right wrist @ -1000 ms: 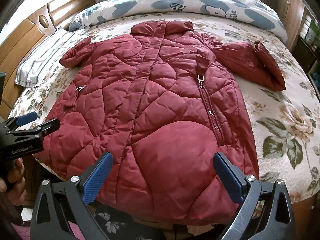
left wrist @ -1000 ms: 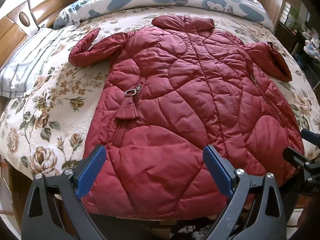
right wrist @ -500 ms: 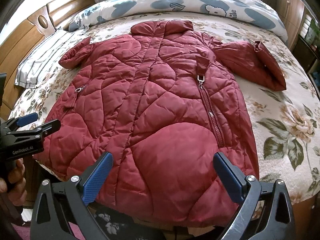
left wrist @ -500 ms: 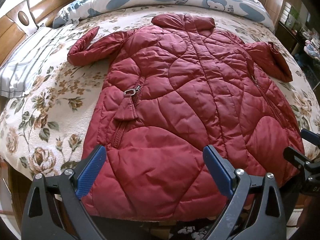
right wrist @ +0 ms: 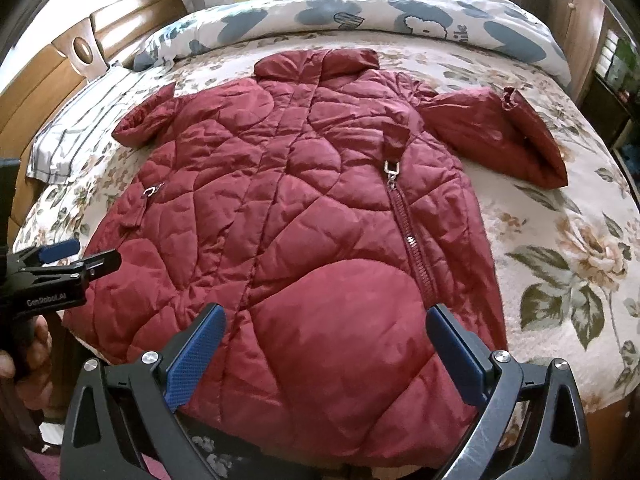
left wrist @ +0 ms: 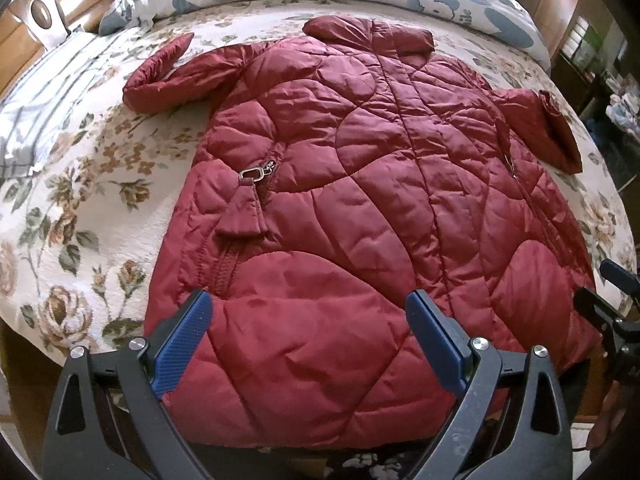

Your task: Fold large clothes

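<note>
On floral bed: red coat [left wrist: 360,208] flat | left hand-held gripper [left wrist: 308,344] wide, empty | right hand-held gripper [right wrist: 324,354] wide, empty

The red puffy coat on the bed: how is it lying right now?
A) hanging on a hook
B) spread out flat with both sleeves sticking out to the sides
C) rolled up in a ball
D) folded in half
B: the red puffy coat lies spread flat on the flowery bedspread, collar at the far end, one sleeve out to one side and the other sleeve out to the other, no fold made yet.
</note>
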Tool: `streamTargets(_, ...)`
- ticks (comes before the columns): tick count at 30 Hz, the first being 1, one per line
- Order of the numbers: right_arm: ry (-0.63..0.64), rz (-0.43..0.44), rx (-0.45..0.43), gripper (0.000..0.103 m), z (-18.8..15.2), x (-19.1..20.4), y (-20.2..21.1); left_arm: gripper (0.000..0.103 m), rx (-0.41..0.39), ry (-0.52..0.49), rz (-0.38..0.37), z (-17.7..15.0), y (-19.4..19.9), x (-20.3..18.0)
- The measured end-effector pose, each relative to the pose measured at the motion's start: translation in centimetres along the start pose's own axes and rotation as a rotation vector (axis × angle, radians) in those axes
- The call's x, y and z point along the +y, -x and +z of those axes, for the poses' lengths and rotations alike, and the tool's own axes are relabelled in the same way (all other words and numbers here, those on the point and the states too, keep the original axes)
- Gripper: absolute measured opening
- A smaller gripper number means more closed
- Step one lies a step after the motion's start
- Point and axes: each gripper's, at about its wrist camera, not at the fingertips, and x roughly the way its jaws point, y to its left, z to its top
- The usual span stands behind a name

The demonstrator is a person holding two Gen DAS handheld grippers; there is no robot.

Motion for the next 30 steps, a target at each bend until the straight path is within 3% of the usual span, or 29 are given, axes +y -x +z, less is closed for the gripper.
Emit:
streamTargets(7, -0.071, 0.007, -0.062, 0.095, 1.5, -3.1, 0.5, 0.098, -0.067, 0.017, 0.004, 1.5, -0.3, 0.8)
streamTargets(13, -0.176, 0.022, -0.106, 0.091, 3.4, -7.8, -0.1, 0.098, -0.032, 0.024, 0.019, 3.3, -1.1, 1.3)
streamTargets(25, -0.291, -0.205, -0.159, 0.088, 8.8, -19.3, -3.8, 0.098, -0.004, 0.042, -0.027, 6.4, -2.8, 1.6)
streamTargets(30, -0.320, -0.251, -0.142, 0.076, 12.4, -23.9, -7.8, 0.098, -0.031, 0.021, -0.043, 7.3, -2.8, 0.9)
